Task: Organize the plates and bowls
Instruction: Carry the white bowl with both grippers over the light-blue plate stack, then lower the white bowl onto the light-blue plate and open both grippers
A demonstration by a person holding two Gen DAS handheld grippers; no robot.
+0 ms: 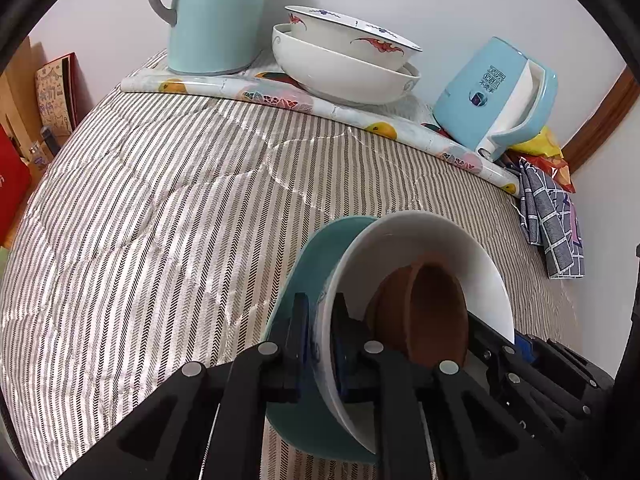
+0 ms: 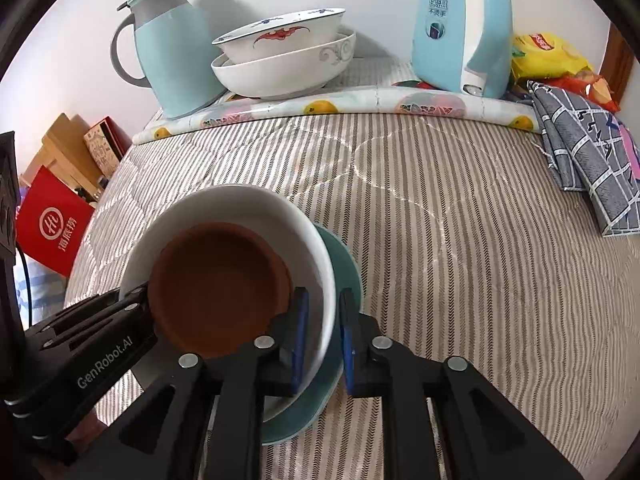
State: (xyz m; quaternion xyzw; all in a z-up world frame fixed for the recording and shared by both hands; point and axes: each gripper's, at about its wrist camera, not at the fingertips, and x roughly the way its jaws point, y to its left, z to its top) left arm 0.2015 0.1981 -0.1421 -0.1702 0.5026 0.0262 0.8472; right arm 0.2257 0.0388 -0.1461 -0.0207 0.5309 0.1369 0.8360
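Observation:
A stack of a teal plate (image 1: 308, 264), a white bowl (image 1: 420, 240) and a brown bowl (image 1: 432, 312) nested inside is held over the striped cloth. My left gripper (image 1: 318, 344) is shut on the rim of the white bowl and teal plate from one side. My right gripper (image 2: 322, 340) is shut on the opposite rim of the white bowl (image 2: 240, 204) and teal plate (image 2: 344, 260); the brown bowl (image 2: 216, 280) sits inside. Two larger stacked bowls (image 1: 340, 52) (image 2: 284, 56) stand at the back on a fruit-print mat.
A mint thermos jug (image 1: 212, 12) (image 2: 172, 52) stands left of the stacked bowls, a blue kettle (image 1: 496, 96) (image 2: 460, 28) to their right. A grey checked cloth (image 2: 588, 160) and snack bags (image 2: 548, 52) lie at the right edge. A red bag (image 2: 52, 220) is off the left side.

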